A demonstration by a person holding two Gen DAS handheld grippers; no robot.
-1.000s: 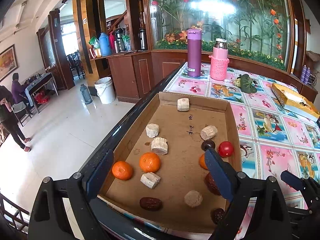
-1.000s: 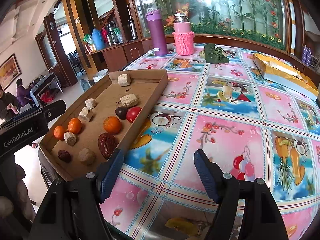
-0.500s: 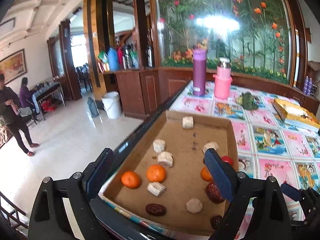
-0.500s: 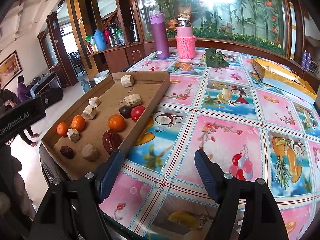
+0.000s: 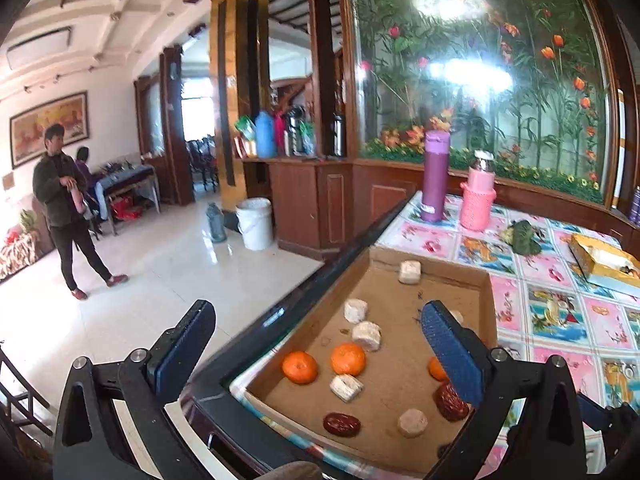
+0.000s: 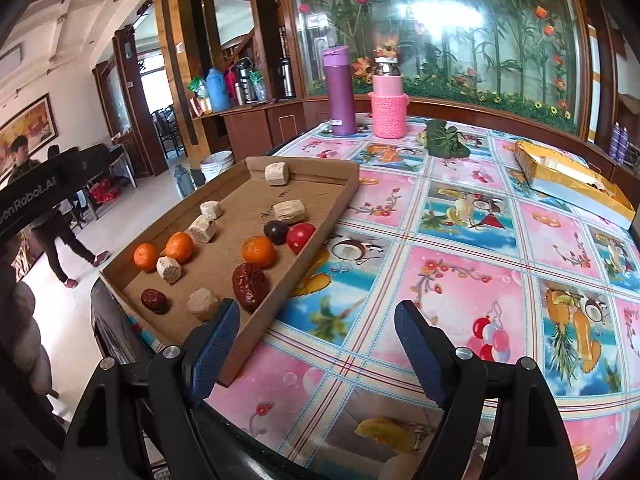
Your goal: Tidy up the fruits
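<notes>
Both wrist views are tilting up and drawing back since a second ago: more room and ceiling are showing, and the cardboard tray [image 6: 340, 184] is sitting lower in the left view.

Left hand-held gripper [image 5: 316, 352] is hanging wide and empty off the counter [image 6: 460, 248] edge, at the tray's near corner. Right hand-held gripper [image 6: 316, 344] is likewise spread wide, holding nothing, over the patterned cloth just beside the tray's near right corner.

Fruit is lying loose and mixed in the tray: three tangerines [image 6: 259, 251], a cherry tomato [image 6: 301, 237] touching a dark plum [image 6: 276, 231], red dates [image 6: 251, 284], and pale cut chunks [image 6: 290, 211] scattered between. No grouping by kind is showing yet; the shallow walls are keeping round pieces from rolling off.

Judgement: both grippers are standing off, open, likely surveying before a pick.
</notes>
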